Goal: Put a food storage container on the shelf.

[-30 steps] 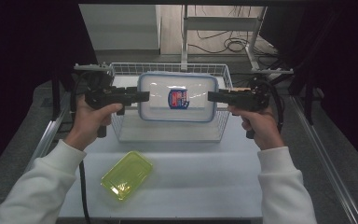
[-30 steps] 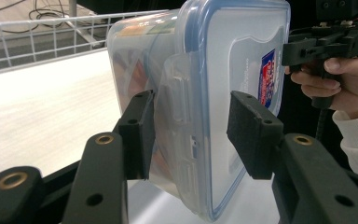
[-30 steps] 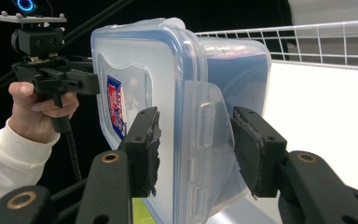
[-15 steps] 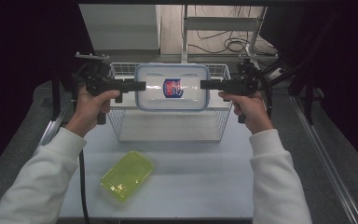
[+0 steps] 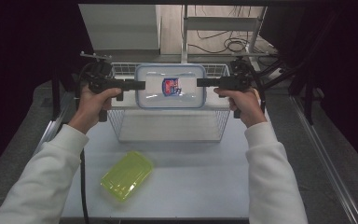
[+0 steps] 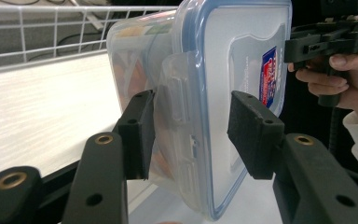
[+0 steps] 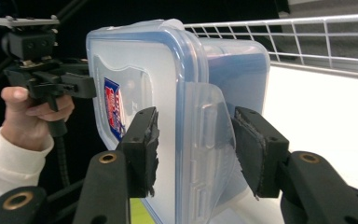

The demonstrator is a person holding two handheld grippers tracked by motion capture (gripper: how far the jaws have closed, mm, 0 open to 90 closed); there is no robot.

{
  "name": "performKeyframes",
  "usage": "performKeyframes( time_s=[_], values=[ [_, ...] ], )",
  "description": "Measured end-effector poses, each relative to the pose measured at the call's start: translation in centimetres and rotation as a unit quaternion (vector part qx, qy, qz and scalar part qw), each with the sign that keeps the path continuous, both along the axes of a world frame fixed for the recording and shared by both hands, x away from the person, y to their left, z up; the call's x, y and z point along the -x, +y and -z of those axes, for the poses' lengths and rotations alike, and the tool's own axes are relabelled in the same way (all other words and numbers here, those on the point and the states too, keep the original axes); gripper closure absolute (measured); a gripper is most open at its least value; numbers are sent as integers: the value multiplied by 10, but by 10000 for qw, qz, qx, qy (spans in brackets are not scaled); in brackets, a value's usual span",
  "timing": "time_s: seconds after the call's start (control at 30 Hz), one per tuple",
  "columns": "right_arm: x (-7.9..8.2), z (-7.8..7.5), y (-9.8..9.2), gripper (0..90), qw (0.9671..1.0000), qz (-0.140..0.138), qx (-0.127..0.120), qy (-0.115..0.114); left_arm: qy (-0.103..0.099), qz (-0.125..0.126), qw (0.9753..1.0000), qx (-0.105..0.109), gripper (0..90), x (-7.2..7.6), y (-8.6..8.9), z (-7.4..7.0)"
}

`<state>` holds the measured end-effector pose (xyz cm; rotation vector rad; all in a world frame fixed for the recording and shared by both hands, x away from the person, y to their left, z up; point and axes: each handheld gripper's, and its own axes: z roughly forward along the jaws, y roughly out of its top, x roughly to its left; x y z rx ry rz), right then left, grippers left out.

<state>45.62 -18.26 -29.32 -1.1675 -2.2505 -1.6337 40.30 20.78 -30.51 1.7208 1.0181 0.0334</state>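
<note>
Clear blue-rimmed container [image 5: 170, 87], yellow-green box [image 5: 127, 175], white wire basket [image 5: 168, 122].

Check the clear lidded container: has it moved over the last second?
Yes. The clear container, clamped at both ends by the left hand-held gripper and right hand-held gripper, has shifted toward the wire basket's far rim.

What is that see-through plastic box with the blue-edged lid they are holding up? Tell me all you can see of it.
The clear rectangular plastic box has rounded corners, a blue-rimmed clear lid with snap flaps at its ends, and a red and blue sticker on top. Something orange shows dimly through its wall. It is held level, lid upward, in the air above the white wire basket. The left gripper clamps one end flap and the right gripper the other; nothing else touches it.
</note>
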Motion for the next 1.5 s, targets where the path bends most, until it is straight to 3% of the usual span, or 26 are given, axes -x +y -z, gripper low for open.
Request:
performKeyframes(
  time_s=[0.23,0.4,0.83,0.9,1.03,1.07,1.1,1.2,1.23,1.3,1.4,1.5],
  values=[
    [-8,2,2,508,9999,54,-53,78,38,-33,10000,61,518,-5,2,2],
    [-14,2,4,506,9996,144,-83,237,228,-112,9992,313,516,-12,5,5],
    [-21,6,9,484,9968,571,-164,532,480,-212,9965,643,493,-29,8,13],
    [-21,6,9,479,9962,634,-168,579,481,-266,9964,650,483,-30,8,14],
    [-21,8,12,429,9939,867,-48,684,401,-453,9974,403,476,-33,3,17],
    [-18,8,13,441,9921,1117,123,565,392,-494,9975,325,408,-33,1,19],
    [-18,8,13,441,9921,1117,123,565,392,-494,9975,325,399,-33,1,19],
    [-13,6,10,419,9918,1179,-79,494,381,-540,9972,337,342,-32,0,19],
    [-8,3,8,418,9920,1210,-136,347,344,-568,9972,337,293,-31,1,17],
    [-4,1,7,419,9921,1212,-166,281,197,-611,9977,231,286,-26,1,14],
    [7,-3,0,467,9932,1159,-42,45,43,-577,9983,73,264,-15,2,9],
    [23,-2,-9,568,9926,1169,134,-296,-62,-577,9982,162,245,1,3,8]
  ],
)
